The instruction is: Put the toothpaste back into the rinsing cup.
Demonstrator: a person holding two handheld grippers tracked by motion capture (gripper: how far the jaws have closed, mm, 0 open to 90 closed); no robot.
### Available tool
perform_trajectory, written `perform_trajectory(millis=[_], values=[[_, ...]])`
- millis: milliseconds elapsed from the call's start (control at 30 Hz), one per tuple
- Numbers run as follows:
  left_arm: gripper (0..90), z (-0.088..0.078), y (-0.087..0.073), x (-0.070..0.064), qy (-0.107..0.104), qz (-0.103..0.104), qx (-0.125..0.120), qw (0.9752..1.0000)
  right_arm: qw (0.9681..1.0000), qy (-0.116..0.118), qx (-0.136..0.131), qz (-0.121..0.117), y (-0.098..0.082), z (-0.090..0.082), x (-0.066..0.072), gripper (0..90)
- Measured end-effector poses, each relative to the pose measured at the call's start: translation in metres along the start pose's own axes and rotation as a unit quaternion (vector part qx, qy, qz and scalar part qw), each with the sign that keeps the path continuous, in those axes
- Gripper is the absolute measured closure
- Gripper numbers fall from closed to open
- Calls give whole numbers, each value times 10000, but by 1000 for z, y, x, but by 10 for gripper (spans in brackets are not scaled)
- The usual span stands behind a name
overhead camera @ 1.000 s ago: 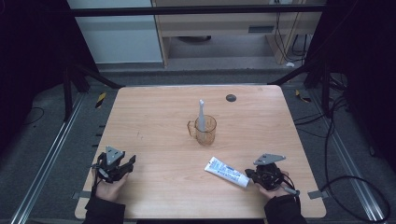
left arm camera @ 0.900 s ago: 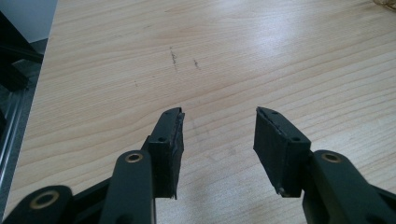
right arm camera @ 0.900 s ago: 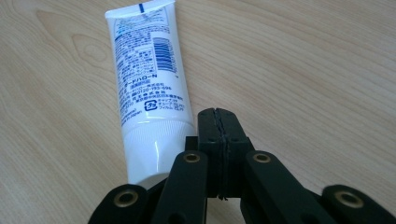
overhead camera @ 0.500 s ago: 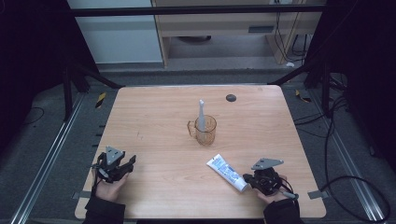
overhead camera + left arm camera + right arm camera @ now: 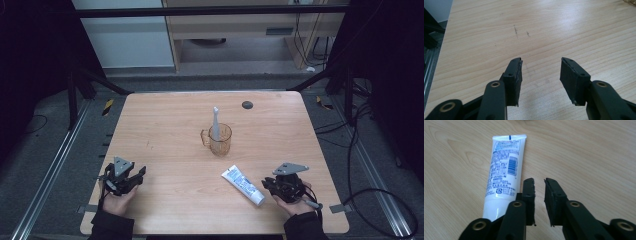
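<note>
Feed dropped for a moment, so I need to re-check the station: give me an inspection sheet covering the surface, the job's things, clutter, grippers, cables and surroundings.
Surface: wooden table, light, with faint pencil-like marks.
Job's things: toothpaste tube lies flat by the right gripper, beside its jaws, not between them. Clear cup stands mid-table, upright, with a toothbrush in it.
Clutter: small dark round thing near the far edge.
Grippers: left gripper open, nothing between its jaws. Right gripper has just been opening, jaws a narrow gap apart, nothing between them.
Cables: several on the floor to the right of the table.
Surroundings: dark frame, grey floor, shelving beyond the table.
</note>
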State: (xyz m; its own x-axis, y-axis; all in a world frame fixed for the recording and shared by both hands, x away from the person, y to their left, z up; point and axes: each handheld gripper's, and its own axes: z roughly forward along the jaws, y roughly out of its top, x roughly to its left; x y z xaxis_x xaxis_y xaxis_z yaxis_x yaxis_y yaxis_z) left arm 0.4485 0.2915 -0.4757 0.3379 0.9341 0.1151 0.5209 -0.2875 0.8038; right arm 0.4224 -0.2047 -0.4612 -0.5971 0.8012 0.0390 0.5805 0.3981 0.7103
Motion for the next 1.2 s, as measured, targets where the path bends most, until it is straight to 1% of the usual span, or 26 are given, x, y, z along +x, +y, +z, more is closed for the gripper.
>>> perform_trajectory(millis=[100,133,267,367,567,600,967,1100,1200], values=[[511,0,0,0,-3,-2,-6,10000,10000,-6,-11,-32,8,-2,0,714],[512,0,0,1,-5,-1,-6,10000,10000,-15,-7,-4,10,-2,1,698],[512,1,0,0,0,10,1,10000,10000,15,-25,-19,20,-3,2,629],[510,1,0,0,-2,5,-10,10000,10000,79,47,-11,28,-2,5,587],[509,2,0,0,-7,12,0,10000,9997,128,162,-160,40,2,13,532],[509,2,1,0,-10,19,3,10000,9996,130,208,-156,42,3,15,524],[508,3,0,1,-9,21,26,10000,9987,185,292,-370,57,20,25,433],[508,3,0,1,-8,34,24,10000,9983,236,394,-357,61,28,29,400],[508,3,0,1,-13,30,31,10000,9975,273,501,-409,64,34,31,390]])
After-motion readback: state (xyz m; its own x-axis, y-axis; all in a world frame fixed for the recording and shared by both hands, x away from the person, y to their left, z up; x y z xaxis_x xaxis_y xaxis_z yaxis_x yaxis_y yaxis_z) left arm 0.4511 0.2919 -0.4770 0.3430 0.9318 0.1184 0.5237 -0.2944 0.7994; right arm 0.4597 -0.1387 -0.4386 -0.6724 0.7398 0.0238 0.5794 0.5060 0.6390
